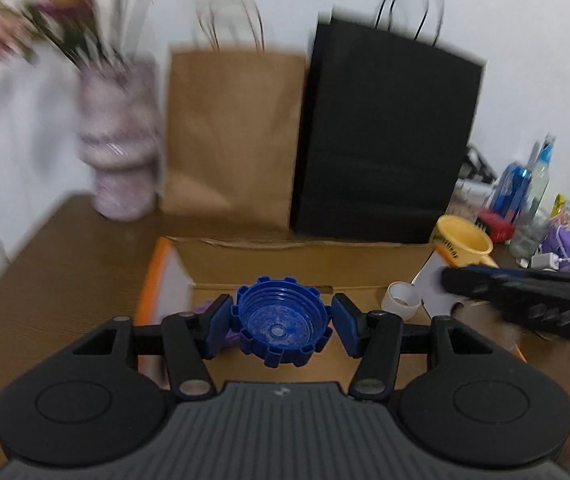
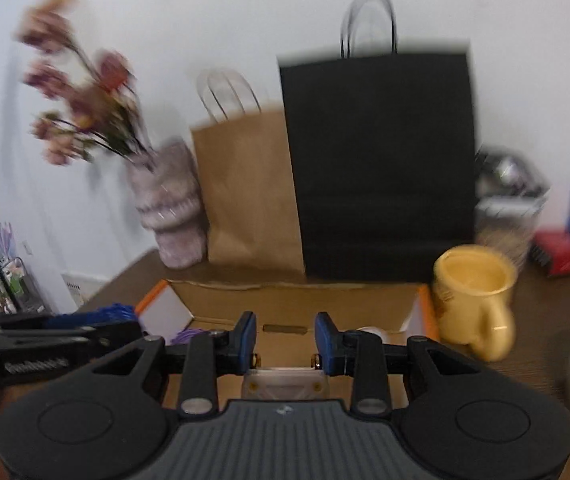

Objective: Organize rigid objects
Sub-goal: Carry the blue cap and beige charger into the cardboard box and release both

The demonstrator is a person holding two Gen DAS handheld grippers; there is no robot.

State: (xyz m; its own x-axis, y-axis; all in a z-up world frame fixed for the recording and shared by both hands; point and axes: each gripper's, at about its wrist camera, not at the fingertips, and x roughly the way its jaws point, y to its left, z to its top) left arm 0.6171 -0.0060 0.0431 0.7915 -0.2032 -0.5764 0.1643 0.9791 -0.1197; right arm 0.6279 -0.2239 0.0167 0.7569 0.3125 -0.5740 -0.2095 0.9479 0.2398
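Left gripper [image 1: 281, 326] clamps a blue ridged cap [image 1: 281, 330] between its 2 pads, held above the open cardboard box [image 1: 305, 256]. Right gripper [image 2: 285, 340] hangs over the same box with jaws part open and nothing between them, beside the yellow mug [image 2: 475, 300]

left wrist: forward-down, close | right wrist: same | shared: cardboard box [image 1: 305, 264], black bag [image 2: 381, 160]

A brown wooden table [image 1: 65, 264] bears a vase [image 1: 119, 152], paper bags [image 1: 237, 140], cardboard box [image 1: 305, 260] and yellow mug [image 2: 473, 296].
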